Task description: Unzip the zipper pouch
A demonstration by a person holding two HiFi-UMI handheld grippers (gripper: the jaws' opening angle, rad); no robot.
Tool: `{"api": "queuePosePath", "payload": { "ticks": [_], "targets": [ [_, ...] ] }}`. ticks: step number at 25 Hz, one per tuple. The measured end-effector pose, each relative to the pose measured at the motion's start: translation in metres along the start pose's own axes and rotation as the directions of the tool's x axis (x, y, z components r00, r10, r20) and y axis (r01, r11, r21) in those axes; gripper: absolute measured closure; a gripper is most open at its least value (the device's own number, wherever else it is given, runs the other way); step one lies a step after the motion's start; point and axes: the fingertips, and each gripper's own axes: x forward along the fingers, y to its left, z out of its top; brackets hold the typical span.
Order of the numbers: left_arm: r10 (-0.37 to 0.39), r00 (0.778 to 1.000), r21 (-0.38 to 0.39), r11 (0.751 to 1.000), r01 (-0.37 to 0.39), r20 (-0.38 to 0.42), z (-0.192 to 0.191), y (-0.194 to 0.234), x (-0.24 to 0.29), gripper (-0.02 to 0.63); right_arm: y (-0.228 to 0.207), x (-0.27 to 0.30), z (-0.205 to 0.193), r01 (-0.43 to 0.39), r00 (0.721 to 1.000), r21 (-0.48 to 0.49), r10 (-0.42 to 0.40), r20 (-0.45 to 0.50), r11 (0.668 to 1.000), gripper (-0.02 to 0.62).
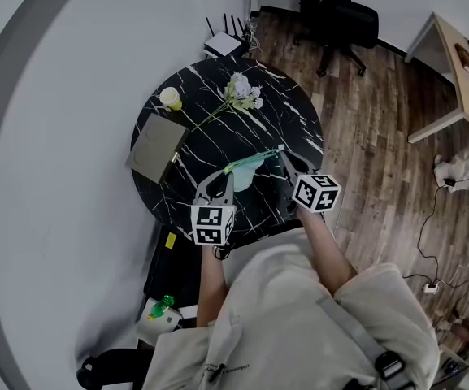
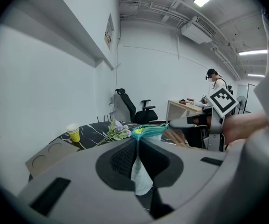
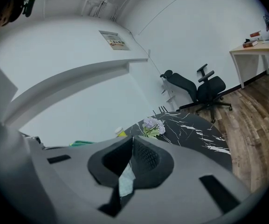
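The zipper pouch point(image 1: 246, 169), pale green with a teal zipper, hangs over the black marble table point(image 1: 291, 108), stretched between both grippers. My left gripper point(image 1: 228, 179) is shut on the pouch's near-left end. In the left gripper view, pale fabric point(image 2: 141, 171) is pinched between the jaws of the left gripper point(image 2: 137, 141) and the teal zipper point(image 2: 148, 130) runs away to the right gripper point(image 2: 174, 123). My right gripper point(image 1: 281, 154) is shut at the pouch's far-right end. The right gripper view shows a pale green strip point(image 3: 125, 181) in the right gripper point(image 3: 132, 141). Whether that strip is the pull tab I cannot tell.
On the table stand a yellow paper cup point(image 1: 170, 97), a bunch of pale flowers point(image 1: 241, 92) and a grey cardboard cup tray point(image 1: 156, 147). A black office chair point(image 1: 340, 15) and a wooden desk point(image 1: 462, 71) stand on the wood floor beyond. A wall lies to the left.
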Motion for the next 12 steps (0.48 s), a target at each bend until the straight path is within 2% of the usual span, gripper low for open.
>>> {"api": "queuePosePath", "payload": {
  "ticks": [12],
  "targets": [
    [0.017,1.000,-0.030,0.999,-0.016,0.007,0.0006,0.0094,-0.0052,0.571,0.0074,0.0059,-0.0112,-0.010,0.999,-0.037,0.008,-0.053,0.999,0.578]
  ]
}}
